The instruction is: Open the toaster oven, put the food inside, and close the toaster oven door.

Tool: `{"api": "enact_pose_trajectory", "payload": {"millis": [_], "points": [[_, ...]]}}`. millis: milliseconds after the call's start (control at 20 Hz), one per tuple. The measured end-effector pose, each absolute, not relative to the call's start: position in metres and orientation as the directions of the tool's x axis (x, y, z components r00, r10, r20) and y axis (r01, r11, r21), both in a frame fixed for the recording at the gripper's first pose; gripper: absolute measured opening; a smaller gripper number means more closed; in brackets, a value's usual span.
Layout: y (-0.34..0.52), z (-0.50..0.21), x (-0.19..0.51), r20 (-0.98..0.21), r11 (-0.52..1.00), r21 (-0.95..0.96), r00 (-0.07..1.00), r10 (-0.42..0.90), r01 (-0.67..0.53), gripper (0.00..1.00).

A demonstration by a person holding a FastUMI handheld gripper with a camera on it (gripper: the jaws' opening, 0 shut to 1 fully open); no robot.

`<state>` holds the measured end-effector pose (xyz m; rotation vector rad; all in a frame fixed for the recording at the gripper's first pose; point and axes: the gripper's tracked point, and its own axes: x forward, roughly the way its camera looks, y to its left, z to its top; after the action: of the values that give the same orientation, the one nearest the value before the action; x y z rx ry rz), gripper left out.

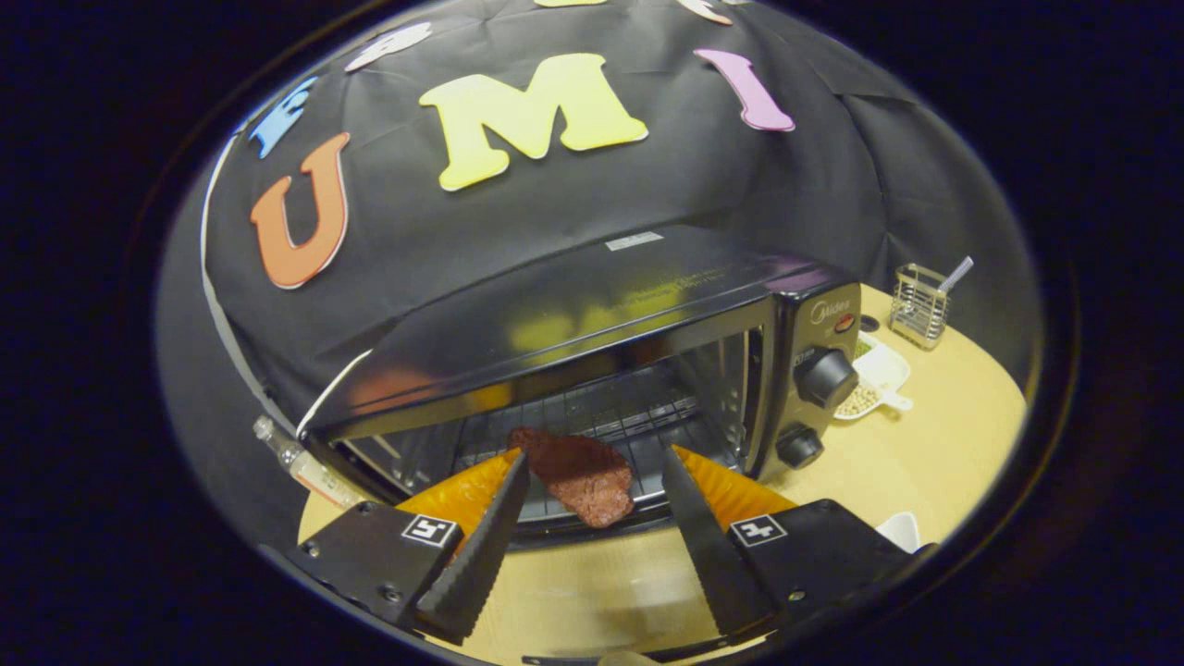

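Observation:
The black toaster oven (592, 305) stands on a wooden table (943, 435) with its door dropped open and its wire rack (610, 412) showing. A flat reddish-brown piece of meat (578, 476) lies at the front of the oven's opening, half on the rack's front edge. My gripper (594, 455) is open, its fingers spread wide just in front of the opening. The meat lies between the fingertips (507, 490) and a little beyond them. Its left end is close to the left fingertip, and the right finger stands apart from it.
Two knobs (823, 377) sit on the oven's right panel. Right of the oven are a white dish of small beans (874, 379) and a wire holder (918, 305) with a utensil in it. A plastic bottle (296, 462) lies left of the oven. A white object (902, 529) sits near the right finger's base.

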<state>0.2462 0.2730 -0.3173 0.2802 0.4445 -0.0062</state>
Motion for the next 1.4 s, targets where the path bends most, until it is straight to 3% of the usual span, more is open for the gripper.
{"api": "enact_pose_trajectory", "payload": {"millis": [700,1400], "points": [[0.25,-0.312,0.124,-0.52,0.989,0.061,0.842,0.147,-0.135,0.94],[0.248,-0.412,0.042,-0.655,0.978,0.099,0.728,0.201,-0.181,0.94]]}}
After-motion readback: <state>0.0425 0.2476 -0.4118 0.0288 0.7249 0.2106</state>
